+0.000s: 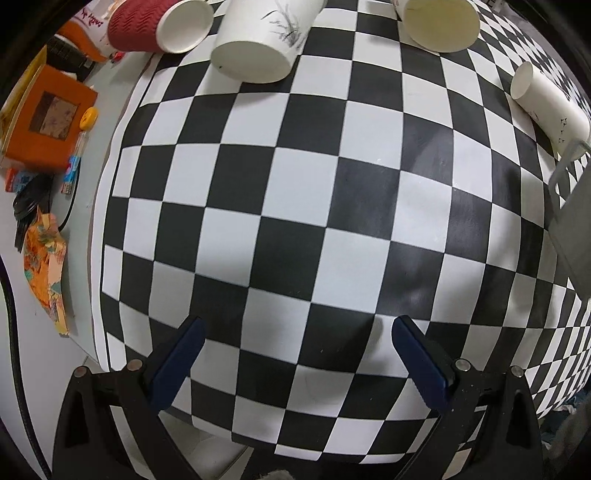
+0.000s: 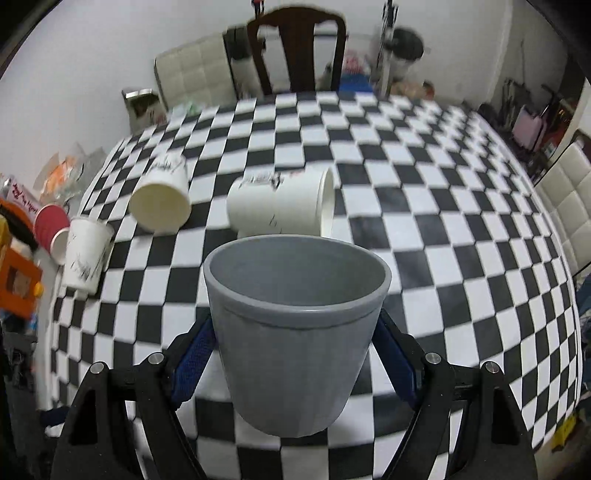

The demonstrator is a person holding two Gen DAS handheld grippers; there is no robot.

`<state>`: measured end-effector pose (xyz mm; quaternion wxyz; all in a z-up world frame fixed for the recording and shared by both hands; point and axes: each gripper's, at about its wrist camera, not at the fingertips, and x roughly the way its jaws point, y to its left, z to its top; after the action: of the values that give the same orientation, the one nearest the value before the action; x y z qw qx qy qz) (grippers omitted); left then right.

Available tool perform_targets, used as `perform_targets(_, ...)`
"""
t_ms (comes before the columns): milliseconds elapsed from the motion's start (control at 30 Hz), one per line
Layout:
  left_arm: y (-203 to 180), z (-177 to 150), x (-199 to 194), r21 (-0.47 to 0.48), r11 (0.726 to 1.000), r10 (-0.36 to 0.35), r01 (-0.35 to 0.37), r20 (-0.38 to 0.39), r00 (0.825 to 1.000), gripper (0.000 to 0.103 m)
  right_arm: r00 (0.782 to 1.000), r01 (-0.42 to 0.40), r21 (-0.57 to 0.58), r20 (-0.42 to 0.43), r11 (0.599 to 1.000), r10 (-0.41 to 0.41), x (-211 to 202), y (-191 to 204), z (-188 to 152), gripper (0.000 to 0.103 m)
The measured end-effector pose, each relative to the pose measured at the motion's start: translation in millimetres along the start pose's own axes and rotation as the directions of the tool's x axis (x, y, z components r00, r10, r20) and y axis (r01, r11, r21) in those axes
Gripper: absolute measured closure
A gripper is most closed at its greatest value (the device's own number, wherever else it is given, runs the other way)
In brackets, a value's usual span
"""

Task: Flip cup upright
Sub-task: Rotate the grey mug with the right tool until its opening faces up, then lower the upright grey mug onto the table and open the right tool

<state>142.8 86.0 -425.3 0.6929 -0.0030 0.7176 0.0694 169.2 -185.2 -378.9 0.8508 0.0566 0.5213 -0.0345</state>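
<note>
My right gripper (image 2: pixel 293 334) is shut on a grey cup (image 2: pixel 295 332), holding it mouth up, slightly tilted, above the checkered tablecloth (image 2: pixel 443 240). Its blue pads (image 2: pixel 194 358) press the cup's sides. Behind it a white paper cup (image 2: pixel 280 206) lies on its side, another white cup (image 2: pixel 160 201) lies with its mouth toward me, a third white cup (image 2: pixel 86 254) stands mouth down, and a red cup (image 2: pixel 51 230) lies on its side. My left gripper (image 1: pixel 295 343) is open and empty over the cloth, well short of the white cups (image 1: pixel 258 44) and red cup (image 1: pixel 147 26).
An orange box (image 1: pixel 48 122), a pen and papers lie off the cloth's left edge. A grey edge of the held cup or right gripper (image 1: pixel 572 221) shows at right. A dark chair (image 2: pixel 295 51) and white padded seats stand beyond the table.
</note>
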Motion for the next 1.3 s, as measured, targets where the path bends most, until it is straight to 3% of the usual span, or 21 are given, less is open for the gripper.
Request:
perform_targets(233,-24.2,-4.0,3.4,0.048,0.999,0.000,-0.001,0.012,1.000,0.000,0.996,0.043,-0.061,0.084,0.997,-0.037,-3.1,8.9,-23.3,0.018)
perform_targets(600,-53.9,-37.2,-22.9,0.070,0.997,0.008,-0.013,0.072,0.997,0.000,1.000,0.002,-0.065,-0.026,0.998,-0.004,-22.7,-0.8,-56.8,0.017)
perform_targets(667,-58.0,-44.5,-31.3,0.067,0.998,0.011,-0.017,0.088,0.996,0.000,0.999,-0.007,-0.075,-0.035,0.997,0.004,-29.8,-0.9,-60.3,0.011)
perform_targets(800,-61.2,-60.8,-53.2,0.076,0.997,0.021,-0.031,0.128,0.992,0.000,0.999,-0.017,-0.074,-0.047,0.997,0.013,-50.0,-6.6,-69.4,0.010)
perform_targets(933,-63.9,-79.2,-88.4,0.076,0.996,0.023,-0.037,0.175,0.984,0.000,0.999,-0.008,-0.046,-0.046,0.999,0.006,-82.2,-21.2,-76.1,0.002)
perform_targets(1100,-52.9,-105.8,-143.5,0.075,0.997,-0.014,-0.007,0.268,0.963,0.000,0.998,0.055,-0.041,-0.014,0.998,-0.055,-143.3,-42.5,-76.8,0.000)
perform_targets(1300,-51.3,-153.9,-216.1,0.092,0.996,-0.052,0.016,0.404,0.913,0.000,0.995,0.069,-0.072,0.082,0.995,-0.063,-237.5,-55.6,-79.6,0.000)
